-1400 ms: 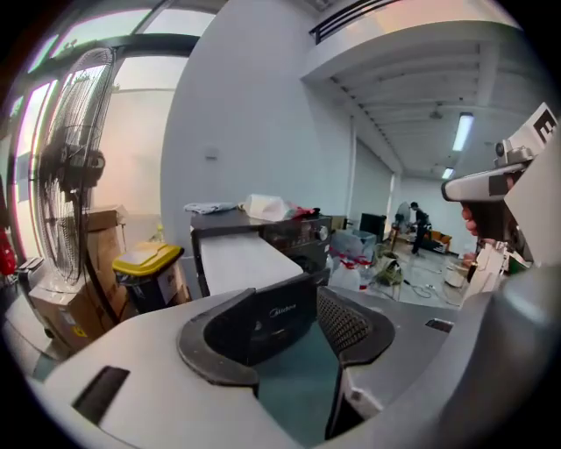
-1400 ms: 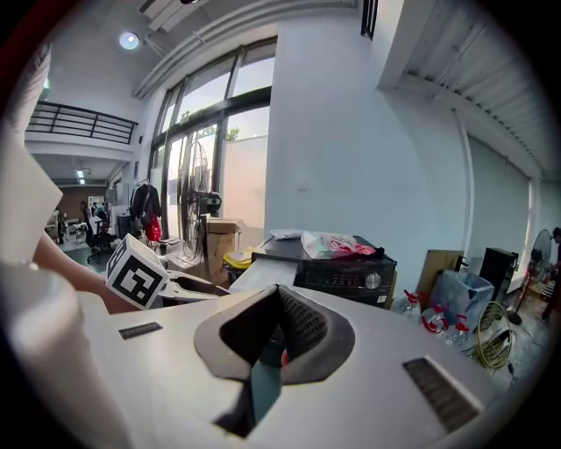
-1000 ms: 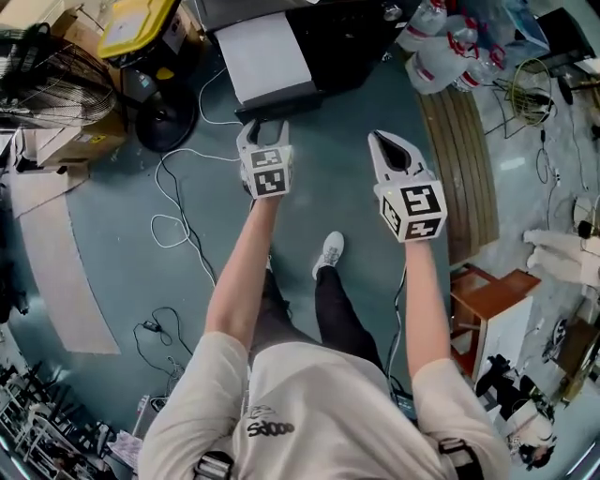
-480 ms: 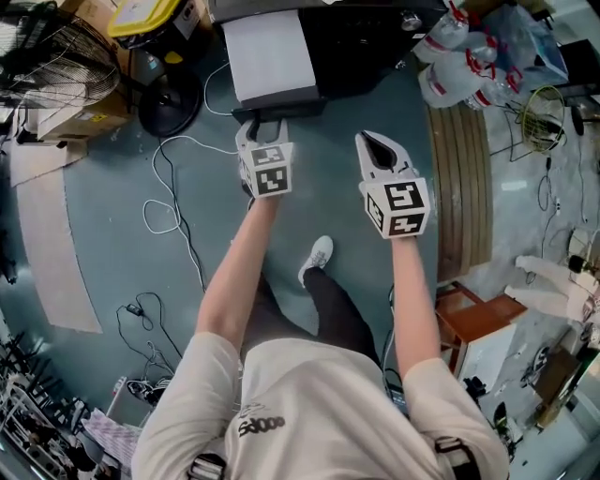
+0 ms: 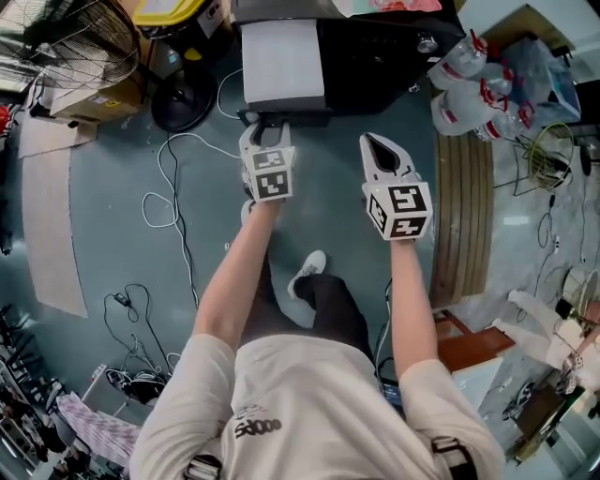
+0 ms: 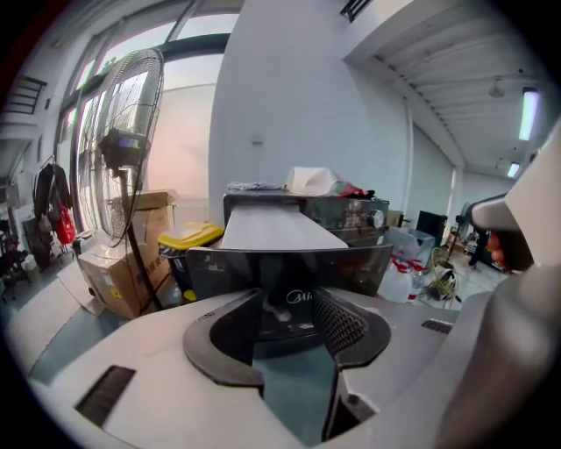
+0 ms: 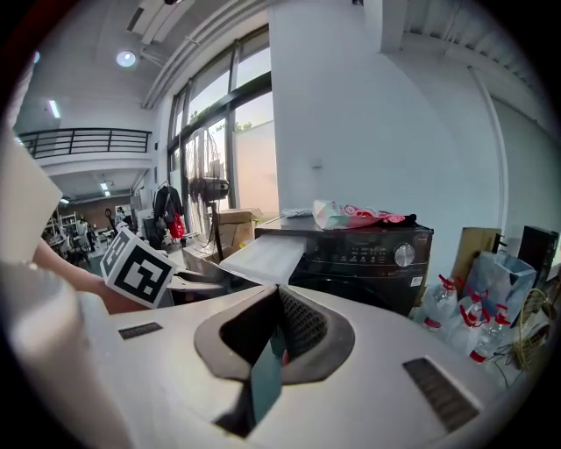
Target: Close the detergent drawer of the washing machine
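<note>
The black washing machine [image 5: 384, 56] stands ahead with its detergent drawer [image 5: 281, 61] pulled out, pale on top with a dark front panel [image 6: 289, 263]. My left gripper [image 5: 266, 131] is right at that panel; its jaws have just been closing and stand open, with a gap and nothing pressed between the pads. In the left gripper view the panel fills the space just past the left gripper [image 6: 287, 302]. My right gripper [image 5: 378, 142] hovers to the right of the drawer, short of the machine's front [image 7: 368, 245], its tips together and holding nothing.
A standing fan [image 5: 84, 47], cardboard boxes [image 5: 94, 94] and a yellow-lidded bin [image 5: 169, 11] crowd the left of the machine. Water bottles [image 5: 469, 75] and leaning wooden boards [image 5: 459, 216] are on the right. White cables [image 5: 178, 187] trail over the teal floor.
The left gripper's jaws have narrowed while it stays at the drawer front. The right gripper has moved forward and a little down toward the machine.
</note>
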### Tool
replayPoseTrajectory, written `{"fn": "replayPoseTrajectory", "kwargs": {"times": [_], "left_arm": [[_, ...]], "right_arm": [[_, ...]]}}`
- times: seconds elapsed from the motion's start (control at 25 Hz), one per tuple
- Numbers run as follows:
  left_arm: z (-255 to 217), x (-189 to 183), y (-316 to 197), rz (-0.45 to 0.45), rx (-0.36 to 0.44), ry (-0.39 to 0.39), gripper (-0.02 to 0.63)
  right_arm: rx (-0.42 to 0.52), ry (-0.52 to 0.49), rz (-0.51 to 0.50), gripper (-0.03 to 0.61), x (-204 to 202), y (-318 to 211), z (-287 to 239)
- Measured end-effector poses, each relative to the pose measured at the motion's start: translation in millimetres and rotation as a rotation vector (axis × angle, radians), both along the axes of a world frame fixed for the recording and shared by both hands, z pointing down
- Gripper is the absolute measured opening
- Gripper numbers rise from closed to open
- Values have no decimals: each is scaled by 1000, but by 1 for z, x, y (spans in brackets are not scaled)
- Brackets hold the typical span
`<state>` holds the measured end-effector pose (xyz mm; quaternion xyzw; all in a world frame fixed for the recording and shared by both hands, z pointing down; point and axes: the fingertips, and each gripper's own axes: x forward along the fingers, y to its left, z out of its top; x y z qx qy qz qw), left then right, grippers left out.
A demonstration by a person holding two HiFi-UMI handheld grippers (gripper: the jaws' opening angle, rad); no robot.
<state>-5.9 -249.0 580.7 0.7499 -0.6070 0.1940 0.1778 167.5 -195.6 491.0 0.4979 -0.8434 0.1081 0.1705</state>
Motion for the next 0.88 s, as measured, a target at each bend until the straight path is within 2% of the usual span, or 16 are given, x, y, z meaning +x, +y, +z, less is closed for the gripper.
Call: {"fn": "replayPoseTrajectory", "kwargs": {"times": [0.24,0.44,0.8,0.88], "left_arm": [[-3,-5,-7,-73,23,43,186],[-2,-5,-27,-51,38,27,190],[-1,-15,-40,-54,43,-2,189],[-2,-15,-40,-50,51,11,189]], "right_arm": [[-10,-38,70,-5,-1,-23,4],[27,-87,93,-5,-5,-46,-11],[20,-51,113,-5,-18,-59,-11],[8,-37,120,-5,-19,-58,-7]]}}
